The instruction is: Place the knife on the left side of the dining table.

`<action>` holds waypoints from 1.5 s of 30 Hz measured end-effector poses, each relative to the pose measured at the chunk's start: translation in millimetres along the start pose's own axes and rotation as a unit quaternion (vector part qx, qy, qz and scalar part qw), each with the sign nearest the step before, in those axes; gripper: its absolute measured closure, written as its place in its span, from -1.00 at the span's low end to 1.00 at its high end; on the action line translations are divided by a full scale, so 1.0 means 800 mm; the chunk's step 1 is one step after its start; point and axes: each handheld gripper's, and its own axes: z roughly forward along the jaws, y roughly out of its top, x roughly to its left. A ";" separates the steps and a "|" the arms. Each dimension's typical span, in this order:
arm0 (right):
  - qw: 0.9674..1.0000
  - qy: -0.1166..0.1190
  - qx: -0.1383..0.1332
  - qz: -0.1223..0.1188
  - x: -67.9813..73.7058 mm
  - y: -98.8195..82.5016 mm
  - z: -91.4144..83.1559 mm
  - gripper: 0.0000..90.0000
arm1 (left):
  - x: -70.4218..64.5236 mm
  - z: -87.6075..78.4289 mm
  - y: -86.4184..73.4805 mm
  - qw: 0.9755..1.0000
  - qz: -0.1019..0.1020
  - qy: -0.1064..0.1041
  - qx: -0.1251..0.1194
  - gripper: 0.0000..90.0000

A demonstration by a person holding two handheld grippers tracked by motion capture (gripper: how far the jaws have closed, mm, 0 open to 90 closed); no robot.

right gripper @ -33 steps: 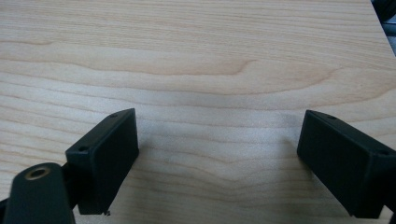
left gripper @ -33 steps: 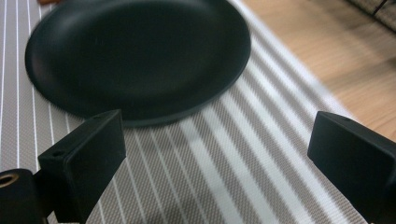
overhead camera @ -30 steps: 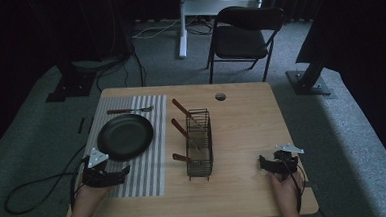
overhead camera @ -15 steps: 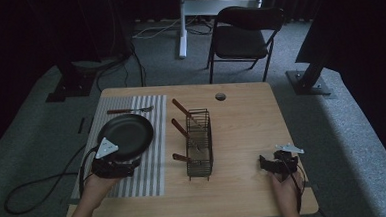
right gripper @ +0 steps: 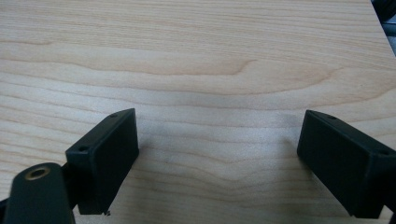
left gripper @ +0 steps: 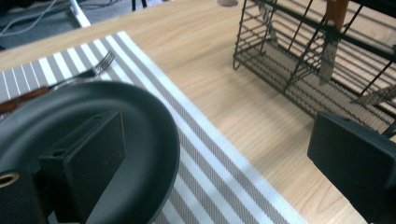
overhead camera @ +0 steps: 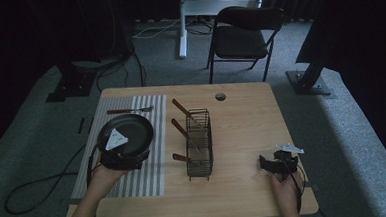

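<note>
1. Seen from the high view, the left gripper (overhead camera: 119, 153) hovers at the near rim of the black plate (overhead camera: 134, 129), which lies flat on the striped mat (overhead camera: 156, 155) at the left of the desk (overhead camera: 246, 120). A fork (overhead camera: 128, 110) lies beyond the plate, long axis across the desk, tines toward the wire rack (overhead camera: 199, 143). The rack stands mid-desk with three wooden-handled utensils leaning in it, handles up and to the left. The right gripper (overhead camera: 279, 161) rests low on bare desk at the near right, well apart from everything.

2. In the left gripper view, the jaws stand spread wide: one over the plate (left gripper: 140, 121), the other over bare wood near the rack (left gripper: 299, 70). They pinch nothing. The fork (left gripper: 88, 70) points its tines toward the rack. The plate, being round, has no long axis.

3. In the right gripper view, the jaws are spread over plain desk (right gripper: 196, 60), holding nothing.

4. I judge the work barely begun: the plate is approached but not gripped, so grasping, lifting and placing it are all left.
</note>
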 end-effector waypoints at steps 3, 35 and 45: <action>1.000 0.000 0.000 0.000 0.000 0.000 0.000 -0.74 | 0.005 -0.002 0.012 1.000 0.001 -0.016 -0.012 -0.89; 1.000 0.000 -0.001 0.000 0.000 0.000 0.000 -0.74 | -0.020 0.049 0.077 0.993 0.020 -0.110 -0.043 -0.89; 1.000 0.000 -0.001 0.000 0.000 0.000 0.000 -0.74 | -0.028 0.065 0.088 0.988 0.024 -0.147 -0.047 -0.84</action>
